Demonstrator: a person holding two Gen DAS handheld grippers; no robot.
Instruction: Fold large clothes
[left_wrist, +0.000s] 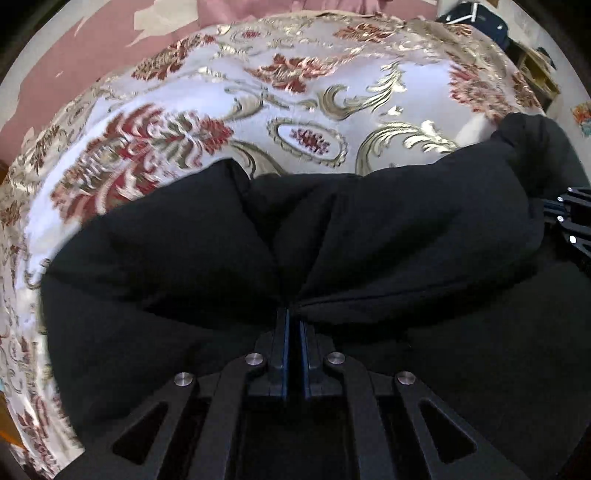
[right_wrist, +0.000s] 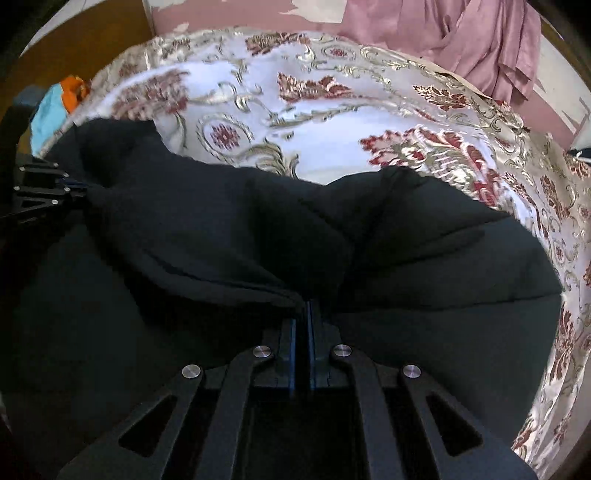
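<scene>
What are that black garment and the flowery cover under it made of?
Black garment: looks like soft, matte, padded fabric, since it puffs into thick folds. Flowery cover: probably a satin-like brocade; its gold scrolls glint against the pale ground.

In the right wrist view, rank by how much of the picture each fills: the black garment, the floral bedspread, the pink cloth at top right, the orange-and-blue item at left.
1. black garment
2. floral bedspread, a nearer, close second
3. pink cloth
4. orange-and-blue item, partly cut off, so true size unsure
</scene>
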